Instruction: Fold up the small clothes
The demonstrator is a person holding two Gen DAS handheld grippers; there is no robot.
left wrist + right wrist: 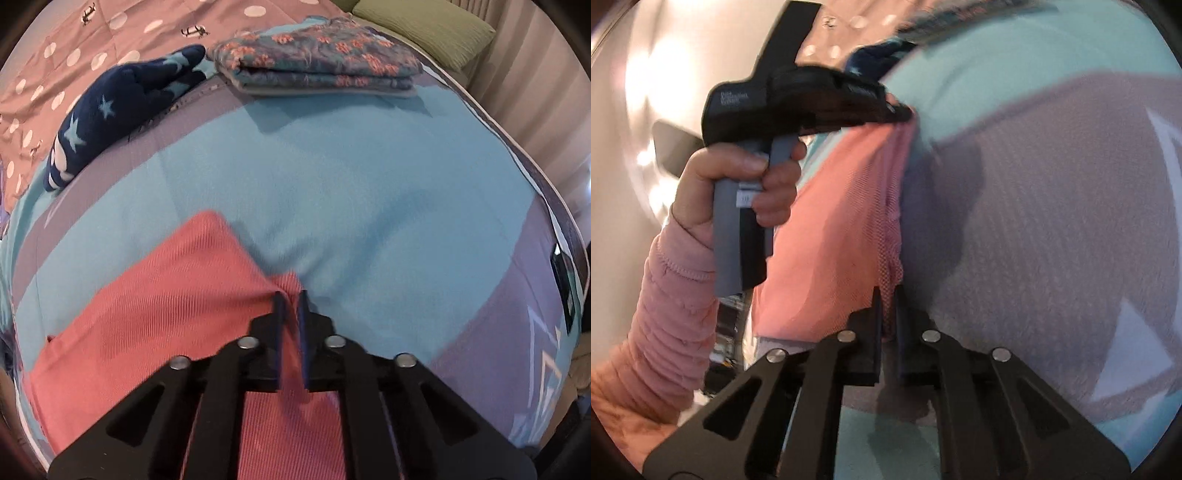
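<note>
A pink ribbed garment (147,306) lies partly on the blue and purple bedspread (351,177). My left gripper (290,295) is shut on a corner of it. In the right wrist view the same pink garment (831,221) hangs stretched between both grippers, lifted off the bed. My right gripper (886,295) is shut on its other edge. The left gripper (899,109) shows there at the upper middle, held by a hand in a pink sleeve, clamping the cloth's far end.
A folded floral garment (317,62) lies at the back of the bed. A dark blue star-patterned garment (114,107) lies at the back left. A green pillow (424,26) and a pink dotted cover (74,44) sit behind. The bed's edge runs down the right.
</note>
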